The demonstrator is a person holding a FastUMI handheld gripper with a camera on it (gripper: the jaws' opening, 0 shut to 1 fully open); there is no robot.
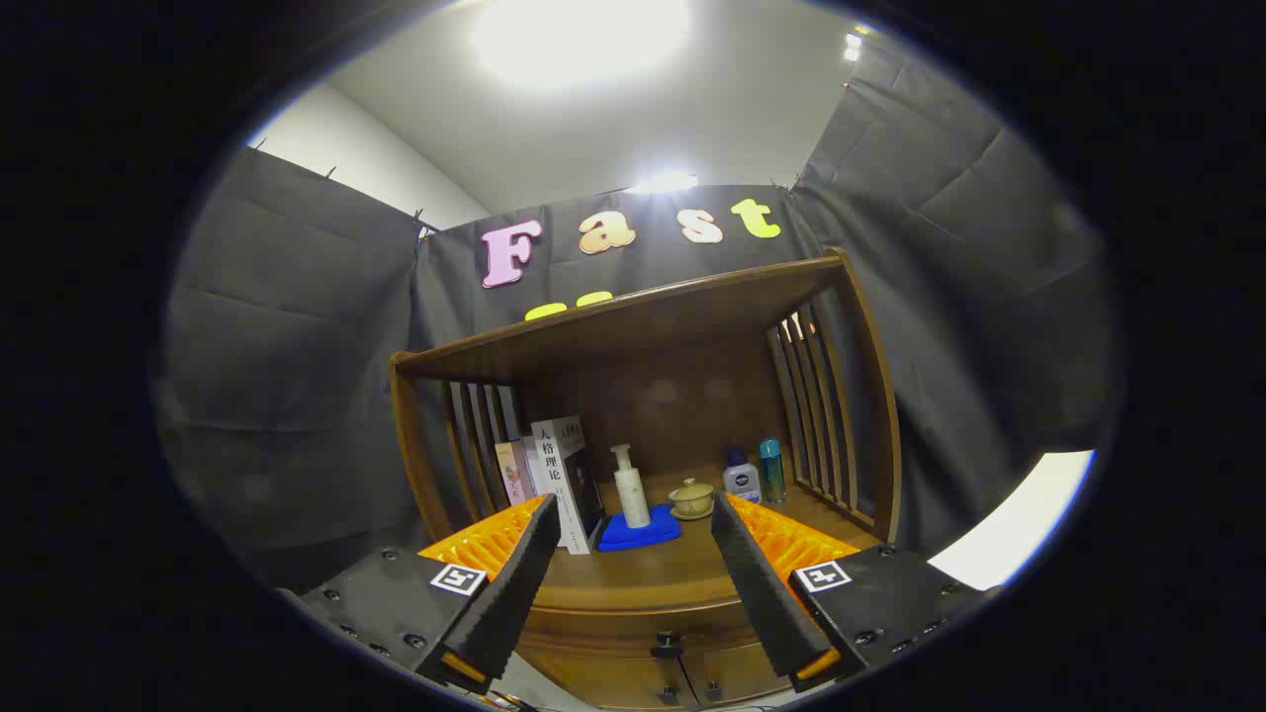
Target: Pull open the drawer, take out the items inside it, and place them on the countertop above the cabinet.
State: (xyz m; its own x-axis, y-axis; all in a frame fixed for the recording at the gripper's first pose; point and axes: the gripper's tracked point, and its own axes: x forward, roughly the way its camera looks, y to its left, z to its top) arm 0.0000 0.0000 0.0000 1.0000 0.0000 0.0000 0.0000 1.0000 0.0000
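My gripper is open, its two fingers spread wide with nothing between them. Ahead and below stands a wooden cabinet; its countertop lies just beyond the fingertips. Under the countertop's front edge I see the drawer front with a small dark knob between and below the fingers; the drawer looks closed. Two more dark knobs sit lower on the cabinet doors. The drawer's contents are hidden.
On the countertop stand a few books at the left, a white pump bottle on a blue cloth, a small lidded cup, a white bottle and a teal bottle. A wooden shelf with slatted sides roofs the countertop.
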